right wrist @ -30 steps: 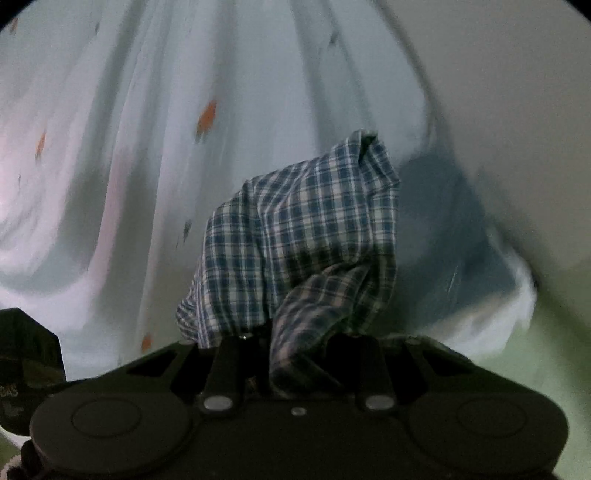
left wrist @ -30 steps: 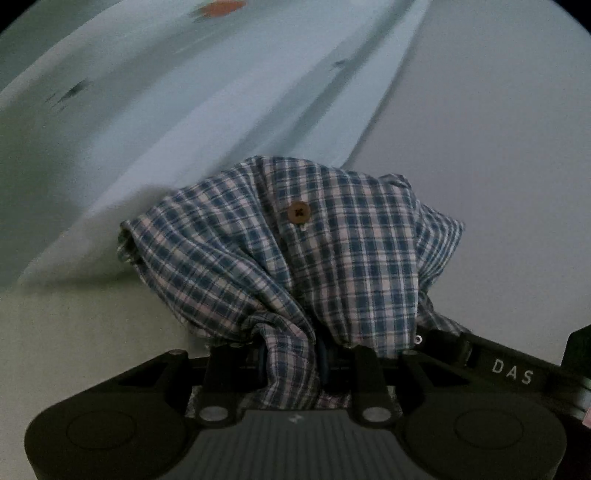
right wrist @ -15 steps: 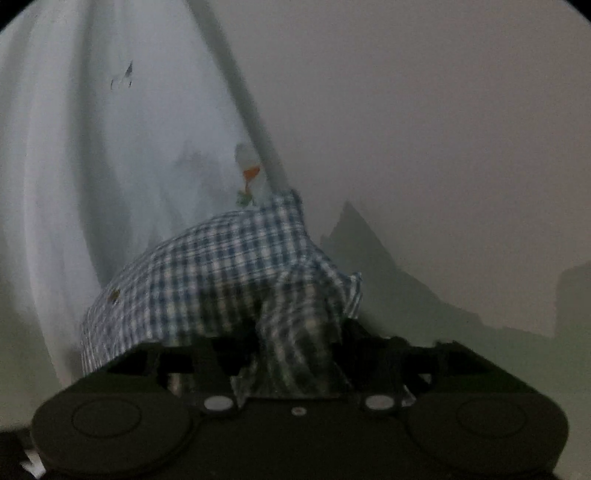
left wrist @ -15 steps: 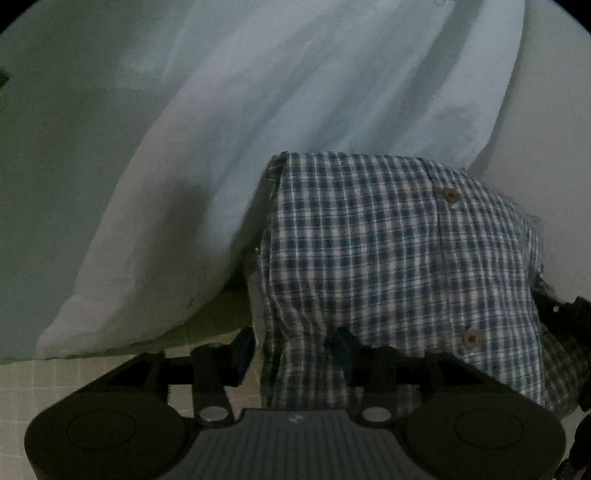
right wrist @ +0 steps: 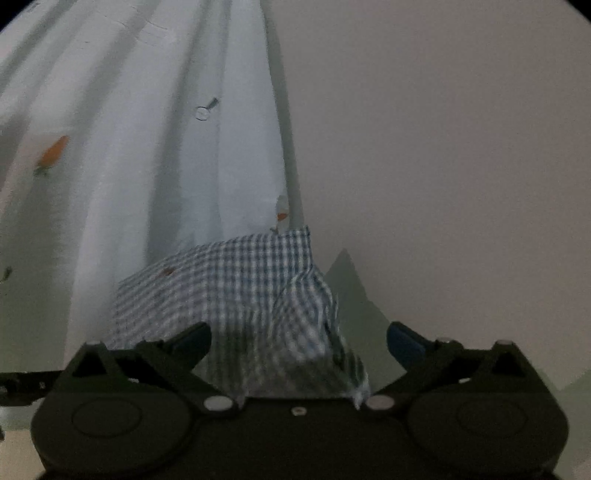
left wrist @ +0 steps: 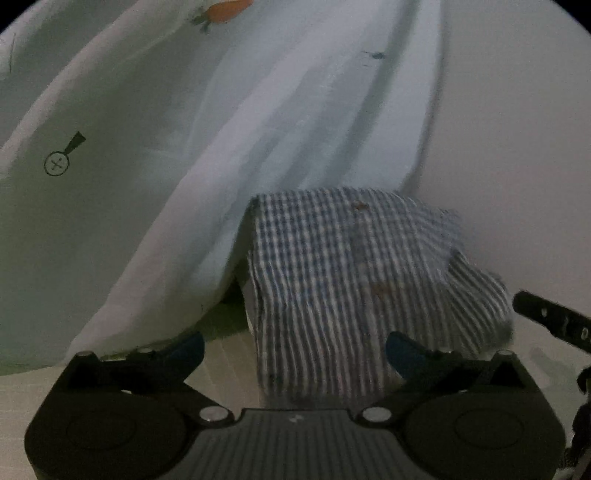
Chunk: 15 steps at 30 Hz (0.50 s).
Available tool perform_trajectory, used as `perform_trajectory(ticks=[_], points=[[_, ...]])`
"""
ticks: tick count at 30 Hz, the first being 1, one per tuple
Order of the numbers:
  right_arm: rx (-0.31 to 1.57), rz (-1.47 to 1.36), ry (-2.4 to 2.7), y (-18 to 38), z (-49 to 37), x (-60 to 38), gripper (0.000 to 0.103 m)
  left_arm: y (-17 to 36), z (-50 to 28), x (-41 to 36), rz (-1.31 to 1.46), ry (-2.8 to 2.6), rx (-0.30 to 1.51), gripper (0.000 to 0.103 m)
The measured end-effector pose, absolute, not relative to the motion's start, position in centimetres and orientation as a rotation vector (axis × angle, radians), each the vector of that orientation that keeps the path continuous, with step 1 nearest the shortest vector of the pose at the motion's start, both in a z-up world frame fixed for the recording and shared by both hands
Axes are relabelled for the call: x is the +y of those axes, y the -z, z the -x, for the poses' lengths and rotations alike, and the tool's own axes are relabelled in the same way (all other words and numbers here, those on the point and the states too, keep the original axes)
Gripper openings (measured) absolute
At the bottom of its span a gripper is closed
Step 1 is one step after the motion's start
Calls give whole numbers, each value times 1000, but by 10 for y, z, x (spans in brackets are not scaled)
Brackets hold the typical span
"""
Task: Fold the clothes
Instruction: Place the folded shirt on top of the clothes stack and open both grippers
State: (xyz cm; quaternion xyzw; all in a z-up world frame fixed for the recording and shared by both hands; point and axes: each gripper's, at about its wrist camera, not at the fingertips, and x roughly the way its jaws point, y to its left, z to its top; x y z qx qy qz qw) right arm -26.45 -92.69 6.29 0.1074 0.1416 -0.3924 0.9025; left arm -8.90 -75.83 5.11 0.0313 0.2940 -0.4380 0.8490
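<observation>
Both grippers, left gripper (left wrist: pixel 295 349) and right gripper (right wrist: pixel 299 341), are opening their fingers, releasing the blue-and-white checked cotton shirt (left wrist: pixel 351 280), which slumps at twelve o'clock against the pale printed curtain (left wrist: pixel 221 129).

Ahead of me hangs a pale curtain (left wrist: pixel 229 155) in long soft folds, printed with small motifs: an orange carrot (left wrist: pixel 225 8) near the top and a little black circle with a handle (left wrist: pixel 61 157) on the left. From my right side the same curtain (right wrist: pixel 147 155) fills the left half, its edge running down against a plain wall (right wrist: pixel 443 166). Below, a light bench (left wrist: pixel 229 354) with faint grid lines shows.
</observation>
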Motion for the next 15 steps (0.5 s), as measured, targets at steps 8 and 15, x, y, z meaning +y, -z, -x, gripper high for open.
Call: perform_trajectory(ticks=[8, 15], points=[[414, -233, 827, -45, 332, -852, 103, -36, 146, -711, -113, 924, 631, 103], [518, -279, 831, -10, 370, -819, 103, -14, 192, -678, -185, 928, 694, 103]])
